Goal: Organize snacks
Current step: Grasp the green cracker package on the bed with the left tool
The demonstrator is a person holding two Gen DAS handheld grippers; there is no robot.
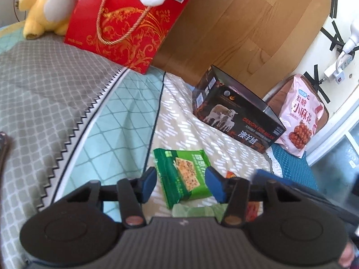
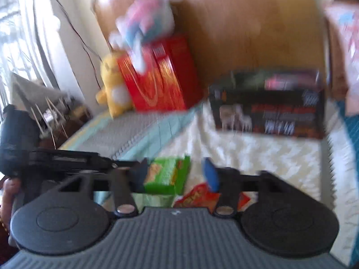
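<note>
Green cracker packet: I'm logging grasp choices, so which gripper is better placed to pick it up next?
Left, probably. The left gripper is open with the green cracker packet lying between its fingers. The right gripper, also open, sits more over the red snack packet, and its view is blurred.

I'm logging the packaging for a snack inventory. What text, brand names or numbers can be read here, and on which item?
"DESIGN FOR MILAN" and "澳羊绒": front of the black box with sheep.
"红糖" and "小麻花": pink snack bag.
Gold characters on the red gift box: cut off and too blurred to read.
White characters on the green cracker packet: too blurred.
Right wrist view: everything motion-blurred, nothing legible.
</note>
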